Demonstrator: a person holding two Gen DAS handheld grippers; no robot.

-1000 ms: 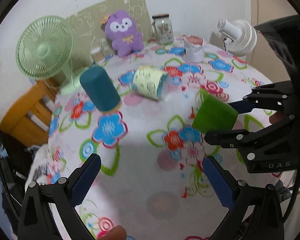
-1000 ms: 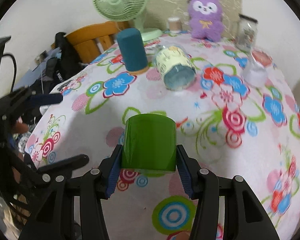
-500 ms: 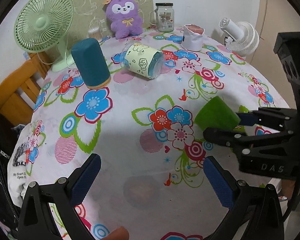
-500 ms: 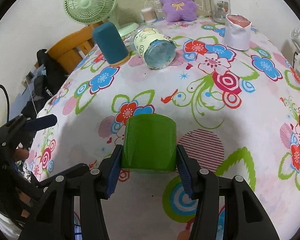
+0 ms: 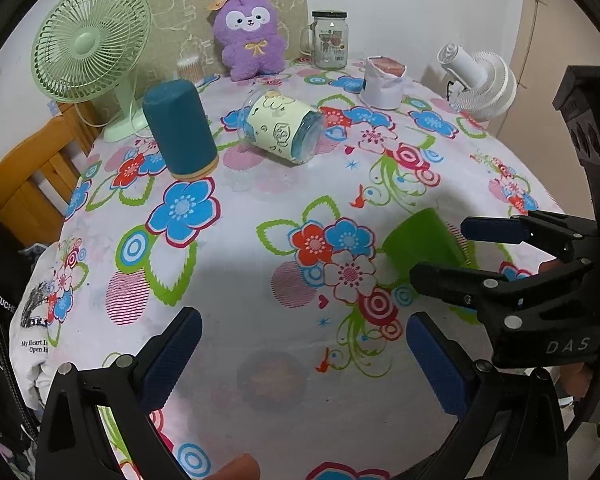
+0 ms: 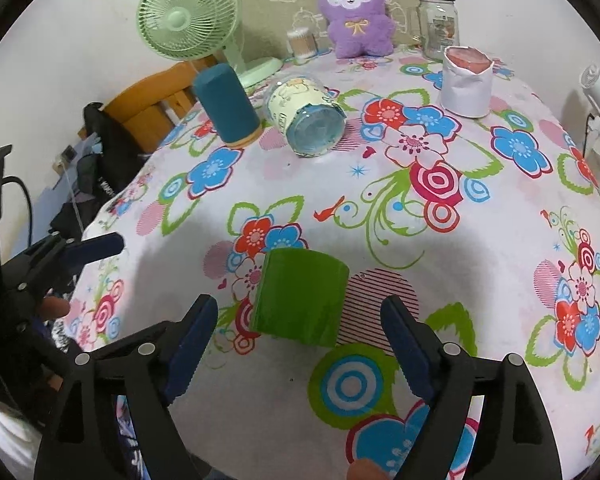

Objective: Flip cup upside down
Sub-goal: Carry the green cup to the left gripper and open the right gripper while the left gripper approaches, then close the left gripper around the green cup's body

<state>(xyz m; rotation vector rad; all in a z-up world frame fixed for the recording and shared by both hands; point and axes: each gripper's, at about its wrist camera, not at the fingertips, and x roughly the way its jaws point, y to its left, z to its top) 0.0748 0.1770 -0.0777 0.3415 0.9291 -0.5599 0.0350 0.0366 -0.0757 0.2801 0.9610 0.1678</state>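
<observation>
The green cup (image 6: 300,296) stands on the floral tablecloth (image 6: 380,216) with its closed end up, near the front edge. My right gripper (image 6: 300,340) is open, its jaws apart on either side of the cup and not touching it. In the left wrist view the same cup (image 5: 418,242) sits at the right, with the right gripper (image 5: 452,252) around it. My left gripper (image 5: 300,356) is open and empty over the front of the table.
A teal cup (image 6: 228,106) stands upside down at the back left. A yellow printed cup (image 6: 306,120) lies on its side. A white paper cup (image 6: 466,82), glass jar (image 6: 438,24), purple plush (image 6: 354,16), green fan (image 6: 188,16) and white fan (image 5: 480,82) line the back.
My right gripper lowered the green cup onto the table and opened, letting it go. Both views have steadied and drawn back a little.
</observation>
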